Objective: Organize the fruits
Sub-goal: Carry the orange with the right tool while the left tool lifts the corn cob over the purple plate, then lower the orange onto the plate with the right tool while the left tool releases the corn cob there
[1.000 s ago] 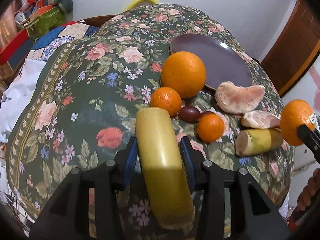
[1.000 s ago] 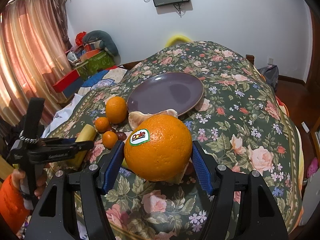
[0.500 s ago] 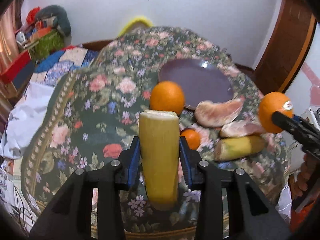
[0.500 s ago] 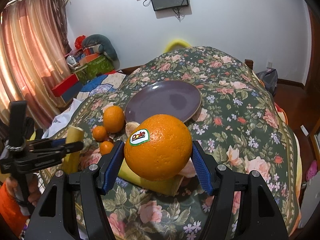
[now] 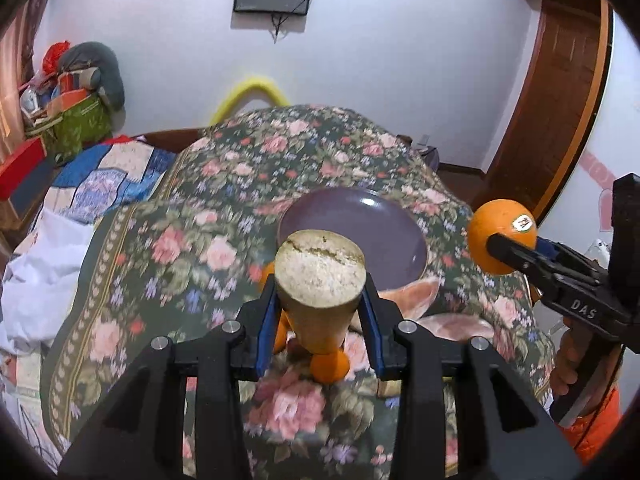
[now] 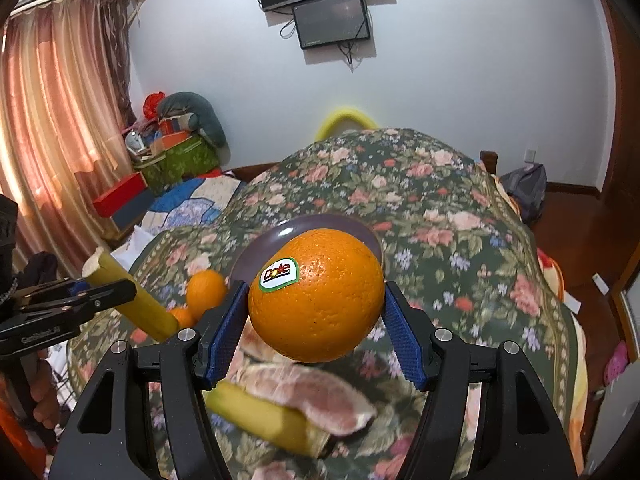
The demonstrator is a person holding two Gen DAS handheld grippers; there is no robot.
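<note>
My left gripper (image 5: 320, 300) is shut on a yellow cut fruit piece (image 5: 320, 276), held above the floral table with its pale cut end toward the camera. In the right wrist view that piece (image 6: 136, 300) slants up at the left. My right gripper (image 6: 316, 320) is shut on a large orange (image 6: 320, 292) with a Dole sticker, lifted in front of the purple plate (image 6: 272, 244). The left wrist view shows this orange (image 5: 500, 236) at the right. On the cloth lie small oranges (image 6: 206, 290), pomelo segments (image 6: 316, 396) and a second yellow piece (image 6: 260, 416).
The floral tablecloth (image 5: 192, 248) drapes over a round table. A quilt-covered bed (image 5: 100, 184) and stacked boxes (image 6: 120, 196) stand to the left. A wooden door (image 5: 560, 100) is at the right, curtains (image 6: 52, 120) at the far left. A person's hand (image 5: 568, 364) grips the right tool.
Both grippers have risen with their loads. The left one tipped upward, so the yellow piece's cut end now faces the camera and the table sits lower in both views.
</note>
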